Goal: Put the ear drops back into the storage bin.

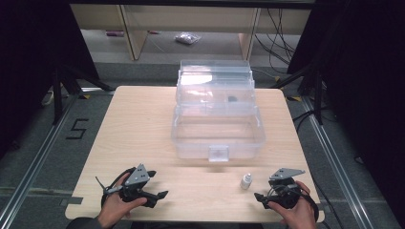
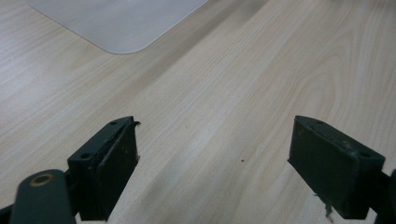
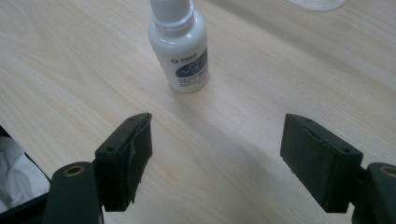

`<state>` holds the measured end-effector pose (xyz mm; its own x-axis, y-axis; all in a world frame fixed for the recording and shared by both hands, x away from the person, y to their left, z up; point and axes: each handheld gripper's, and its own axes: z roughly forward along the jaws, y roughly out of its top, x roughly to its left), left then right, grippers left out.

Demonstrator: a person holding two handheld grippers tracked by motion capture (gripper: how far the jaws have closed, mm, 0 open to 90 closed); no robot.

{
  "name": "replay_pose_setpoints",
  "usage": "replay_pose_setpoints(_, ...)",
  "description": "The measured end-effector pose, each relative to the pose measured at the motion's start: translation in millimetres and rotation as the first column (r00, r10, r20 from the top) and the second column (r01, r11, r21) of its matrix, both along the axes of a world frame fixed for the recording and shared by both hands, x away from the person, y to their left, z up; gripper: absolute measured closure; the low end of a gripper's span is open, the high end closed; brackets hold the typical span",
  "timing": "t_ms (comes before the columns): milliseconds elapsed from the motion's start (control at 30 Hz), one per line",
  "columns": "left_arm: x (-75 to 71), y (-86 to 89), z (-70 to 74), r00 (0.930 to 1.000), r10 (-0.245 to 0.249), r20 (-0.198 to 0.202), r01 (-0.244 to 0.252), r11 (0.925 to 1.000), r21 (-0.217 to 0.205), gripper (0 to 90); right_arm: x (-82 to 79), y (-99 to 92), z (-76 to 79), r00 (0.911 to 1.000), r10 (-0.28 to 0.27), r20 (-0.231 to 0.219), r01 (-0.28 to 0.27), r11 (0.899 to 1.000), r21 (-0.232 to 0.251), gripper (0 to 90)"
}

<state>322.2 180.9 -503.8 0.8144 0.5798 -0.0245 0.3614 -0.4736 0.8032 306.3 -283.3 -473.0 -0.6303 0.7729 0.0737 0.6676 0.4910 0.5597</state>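
In the lower right of the high view, the right gripper point(image 1: 261, 197) rests low over the wooden table point(image 1: 143, 124), its jaws standing wide apart with nothing between them, pointed toward the small white bottle point(image 1: 246, 181) that stands upright just above and left of it. In the right gripper view the bottle point(image 3: 181, 46) sits at the top centre of the frame, ahead of the two black jaws and slightly nearer the left one, still apart from both. The left gripper point(image 1: 160, 195), in the lower left of the high view, also has its jaws spread and empty; the left gripper view shows bare wood between them and a corner of the clear storage box point(image 2: 116, 21) at the upper left. That box point(image 1: 217, 138) sits in the middle of the table with its lid raised, well apart from the bottle. The step in hand looks like reaching for the bottle. To do it well, the right gripper should probably advance straight until the bottle's body, not its narrow cap, lies centred between the pads, staying level so neither jaw nudges it first. The bottle is light and tall for its base, so a one-sided touch could tip it; closing slowly and evenly should guard against that.
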Motion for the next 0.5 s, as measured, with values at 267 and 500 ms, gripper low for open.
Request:
replay_pose_setpoints(267,0.4,0.2,0.1,1.0000,-0.003,0.001,0.003,1.0000,0.005,14.9,0.3,6.5,3.9,0.9998,-0.001,-0.022,0.001,1.000,-0.004,26.9)
replay_pose_setpoints(500,0.6,0.1,-0.2,1.0000,0.003,0.004,-0.003,1.0000,0.003,14.9,5.5,13.5,8.2,0.9994,0.033,-0.013,-0.033,0.999,-0.025,27.9)
